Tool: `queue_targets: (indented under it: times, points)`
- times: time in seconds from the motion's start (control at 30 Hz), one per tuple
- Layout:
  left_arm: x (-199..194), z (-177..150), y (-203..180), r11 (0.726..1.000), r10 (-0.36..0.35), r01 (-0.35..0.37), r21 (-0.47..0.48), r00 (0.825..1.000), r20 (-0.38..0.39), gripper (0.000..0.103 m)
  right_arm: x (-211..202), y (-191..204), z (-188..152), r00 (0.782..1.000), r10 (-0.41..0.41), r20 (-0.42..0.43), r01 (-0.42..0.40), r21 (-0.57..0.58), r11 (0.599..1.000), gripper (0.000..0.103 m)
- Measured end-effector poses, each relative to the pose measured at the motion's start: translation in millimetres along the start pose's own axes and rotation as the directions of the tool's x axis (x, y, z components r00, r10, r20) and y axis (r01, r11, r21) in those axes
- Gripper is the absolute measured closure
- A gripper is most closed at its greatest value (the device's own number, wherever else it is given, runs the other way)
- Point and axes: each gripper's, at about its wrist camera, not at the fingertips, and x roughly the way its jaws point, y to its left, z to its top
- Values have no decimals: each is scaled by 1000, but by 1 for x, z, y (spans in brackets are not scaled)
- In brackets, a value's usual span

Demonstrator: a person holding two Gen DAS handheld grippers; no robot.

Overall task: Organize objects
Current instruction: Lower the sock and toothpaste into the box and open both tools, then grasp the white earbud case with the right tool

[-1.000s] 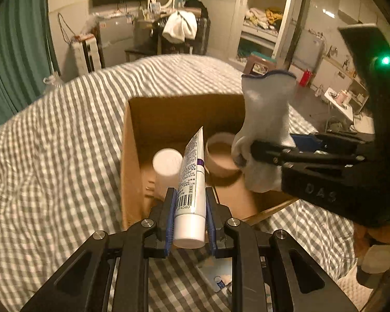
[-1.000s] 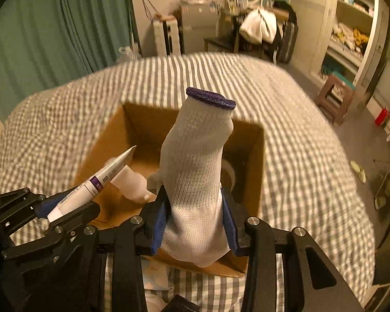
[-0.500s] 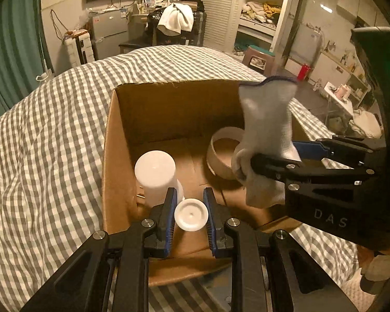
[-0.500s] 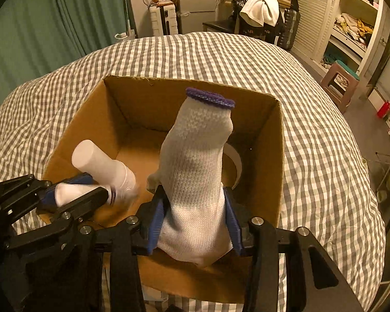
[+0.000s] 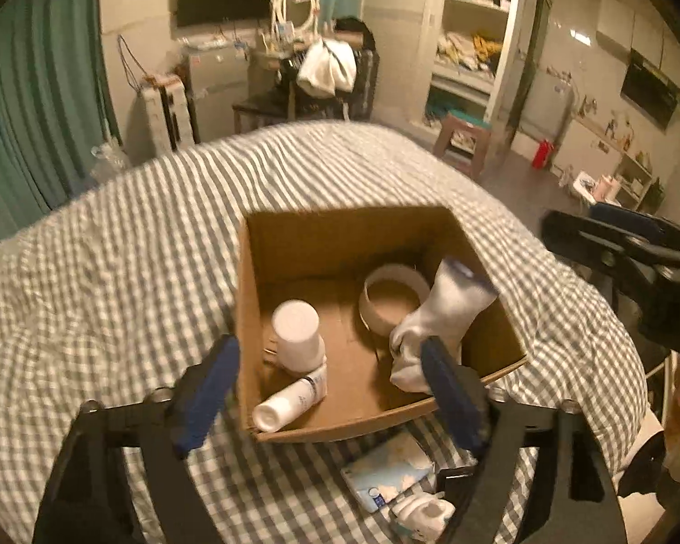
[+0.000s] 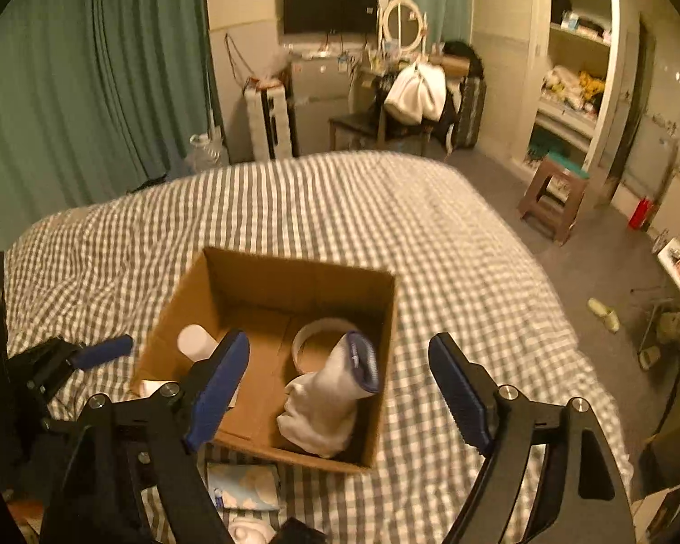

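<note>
A brown cardboard box (image 5: 294, 245) (image 6: 381, 362) sits on the checked bed. Inside lie a white tube (image 5: 290, 401), an upright white bottle (image 5: 297, 333) (image 6: 194, 340), a tape ring (image 5: 392, 301) (image 6: 317, 337) and a white glove with a purple cuff (image 5: 435, 322) (image 6: 331, 399), leaning on the right wall. My left gripper (image 5: 328, 390) is open and empty, above the box's near edge. My right gripper (image 6: 340, 385) is open and empty, above the glove.
A light blue packet (image 5: 385, 476) (image 6: 245, 485) and a small white object (image 5: 424, 514) lie on the bed in front of the box. The checked cover (image 6: 340, 208) spreads around. A stool (image 6: 551, 190) stands on the floor to the right.
Both grippers opened and pulled back and up. The tube dropped from my left gripper into the box. The glove dropped from my right gripper into the box.
</note>
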Motion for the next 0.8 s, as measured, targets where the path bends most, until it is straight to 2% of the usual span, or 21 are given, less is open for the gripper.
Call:
queue_targets:
  times: [0.1, 0.23, 0.43, 0.63, 0.8]
  points:
    - [-31, 1, -3, 1000, 5, -5, 14, 999, 33, 14, -40, 2, -1, 999, -9, 50, 10, -19, 1000, 21]
    - [-74, 1, -7, 999, 36, -39, 25, 996, 84, 7, -84, 15, -3, 995, -35, 97, 42, -62, 997, 21]
    - [-125, -7, -15, 998, 38, -42, 35, 991, 125, 3, -141, 28, -31, 991, -49, 124, 68, -151, 986, 20]
    - [-149, -29, -26, 993, 62, -75, 93, 990, 130, 2, -177, 27, -63, 989, -75, 126, 98, -193, 976, 13]
    - [-143, -56, -25, 992, 97, -106, 64, 988, 122, 1, -176, 15, -93, 994, -86, 68, 97, -188, 977, 13]
